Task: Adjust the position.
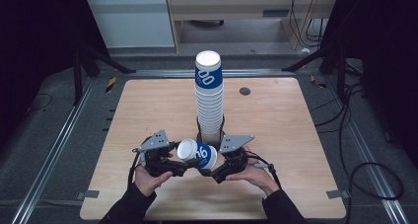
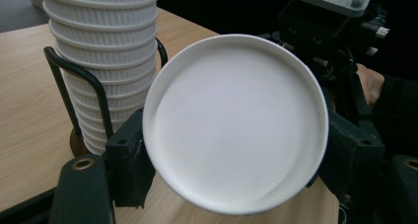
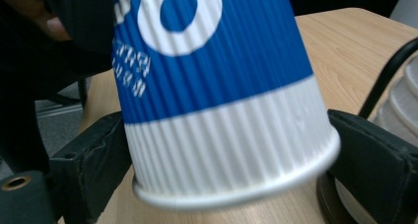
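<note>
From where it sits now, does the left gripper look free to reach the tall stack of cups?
Probably not yet. The left gripper seems closed on the loose cup, which the right gripper also clamps. The stack stands close behind with nothing between, but the jaws are occupied.

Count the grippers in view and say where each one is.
2. The left gripper is at the near table edge, left of the cup; the right gripper is to the cup's right. Both clamp the cup between them, in front of the cup stack.
</note>
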The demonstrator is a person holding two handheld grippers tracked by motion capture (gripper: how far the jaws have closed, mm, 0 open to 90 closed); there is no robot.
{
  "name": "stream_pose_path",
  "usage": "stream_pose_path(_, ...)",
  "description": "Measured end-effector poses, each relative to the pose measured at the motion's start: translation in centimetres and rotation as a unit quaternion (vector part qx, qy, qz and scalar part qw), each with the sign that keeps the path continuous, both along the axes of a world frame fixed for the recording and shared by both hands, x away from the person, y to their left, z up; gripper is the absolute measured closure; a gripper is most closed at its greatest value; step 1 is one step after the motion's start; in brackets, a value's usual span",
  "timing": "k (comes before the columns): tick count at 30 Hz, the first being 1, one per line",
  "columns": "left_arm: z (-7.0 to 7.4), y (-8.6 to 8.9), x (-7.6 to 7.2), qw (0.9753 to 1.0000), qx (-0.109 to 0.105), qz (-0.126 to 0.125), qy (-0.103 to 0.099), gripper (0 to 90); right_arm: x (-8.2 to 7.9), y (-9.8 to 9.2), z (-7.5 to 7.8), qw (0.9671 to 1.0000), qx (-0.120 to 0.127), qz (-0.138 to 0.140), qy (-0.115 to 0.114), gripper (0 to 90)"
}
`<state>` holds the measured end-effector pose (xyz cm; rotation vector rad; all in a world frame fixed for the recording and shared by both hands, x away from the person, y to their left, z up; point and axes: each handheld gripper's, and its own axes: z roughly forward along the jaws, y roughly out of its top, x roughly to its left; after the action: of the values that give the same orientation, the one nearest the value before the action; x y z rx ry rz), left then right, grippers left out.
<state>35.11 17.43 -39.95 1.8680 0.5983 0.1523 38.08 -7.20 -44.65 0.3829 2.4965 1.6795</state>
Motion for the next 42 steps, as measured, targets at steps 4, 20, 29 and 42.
stream_pose_path(4, 0.0, -0.3, -0.1, 1.0000, 0.003, -0.008, -0.002, 25.2, -0.1, 0.3, -0.1, 0.9999, 0.006, 0.009, 0.000, 10.4)
stream_pose_path(20, 0.4, 0.2, 0.1, 0.9999, 0.006, -0.008, 0.002, 18.1, -0.1, -0.4, 0.3, 0.9999, -0.004, 0.008, -0.010, 15.9)
stream_pose_path(29, 0.4, 1.4, 0.8, 0.9981, 0.059, -0.008, 0.015, 15.0, 0.1, -1.3, 0.5, 0.9966, -0.066, -0.010, -0.049, 15.4)
stream_pose_path(42, -1.7, -0.7, 1.1, 0.9903, 0.120, -0.050, 0.049, 15.4, -0.5, 0.3, -0.8, 0.9880, -0.137, 0.020, -0.069, 15.3)
